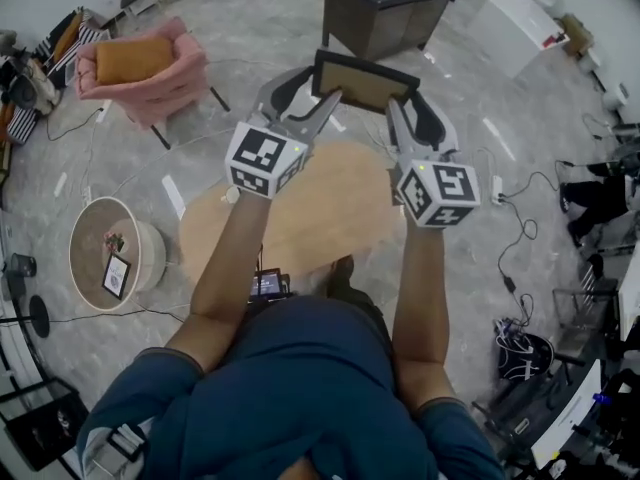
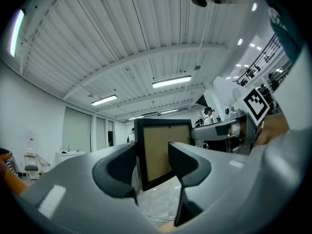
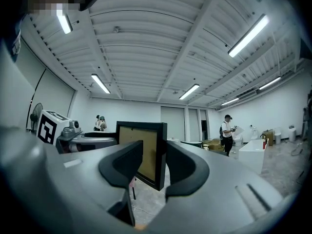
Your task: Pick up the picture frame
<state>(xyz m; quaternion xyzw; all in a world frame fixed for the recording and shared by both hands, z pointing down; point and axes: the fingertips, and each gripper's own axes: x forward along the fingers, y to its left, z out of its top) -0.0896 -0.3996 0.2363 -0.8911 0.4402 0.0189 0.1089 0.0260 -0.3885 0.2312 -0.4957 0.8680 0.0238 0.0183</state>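
The picture frame point(image 1: 365, 80) has a black border and a tan board inside, and hangs in the air beyond the oval wooden table point(image 1: 290, 218). My left gripper point(image 1: 322, 100) is shut on its left edge and my right gripper point(image 1: 397, 108) on its right edge. In the left gripper view the picture frame point(image 2: 163, 152) stands upright with its side pinched in my left gripper point(image 2: 153, 167). In the right gripper view the picture frame's point(image 3: 141, 147) right border sits clamped in my right gripper point(image 3: 152, 167). Both gripper views tilt up toward the ceiling.
Under my arms lies the oval table. A pink armchair point(image 1: 140, 68) stands at the far left, a dark cabinet point(image 1: 385, 8) behind the frame, a round side table point(image 1: 110, 253) at the left. Cables point(image 1: 515, 238) run over the floor on the right. People stand far off.
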